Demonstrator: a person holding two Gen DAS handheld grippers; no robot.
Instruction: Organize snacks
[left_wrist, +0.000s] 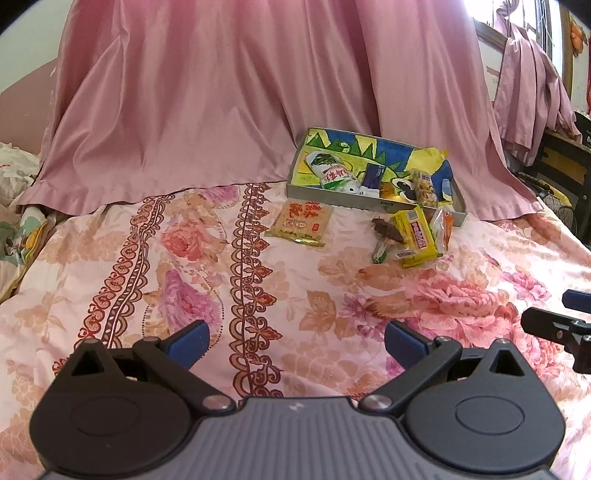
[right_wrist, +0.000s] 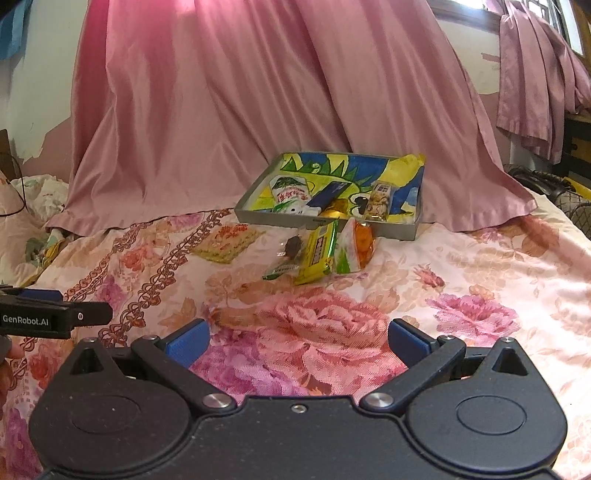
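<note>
1. Risk first: the snacks outside the tray (right_wrist: 325, 224) lie on a soft floral quilt (right_wrist: 461, 280), so a jaw pressing down probably sinks into the cloth and may pinch fabric along with a wrapper.
2. The yellow pack (right_wrist: 318, 254), the orange bag (right_wrist: 356, 245), the green packet (right_wrist: 282, 270) and the brown piece (right_wrist: 294, 245) sit bunched together just in front of the tray. Closing on 1 likely drags or flips a neighbour.
3. The flat cracker pack (left_wrist: 300, 222) lies alone, left of that bunch and just in front of the tray. It looks thin and slick, so I judge it hard to get a fingertip under; it may slide instead of lifting.
4. The tray already holds the white-green bag (left_wrist: 334, 173), a dark blue pack (left_wrist: 373, 175) and a nut bar (left_wrist: 424, 187). Dropping more in carelessly could knock something over its low wall.
5. The tray's far wall touches the pink drape (left_wrist: 221, 110); pushing the tray could snag it.
6. Pose now: the left gripper (left_wrist: 297, 341) hovers low over the quilt, well short of the tray, jaws wide and holding nothing.
7. The right gripper (right_wrist: 298, 341) hovers level beside it, also short of the tray, jaws wide and holding nothing, aimed at the bunch.
</note>
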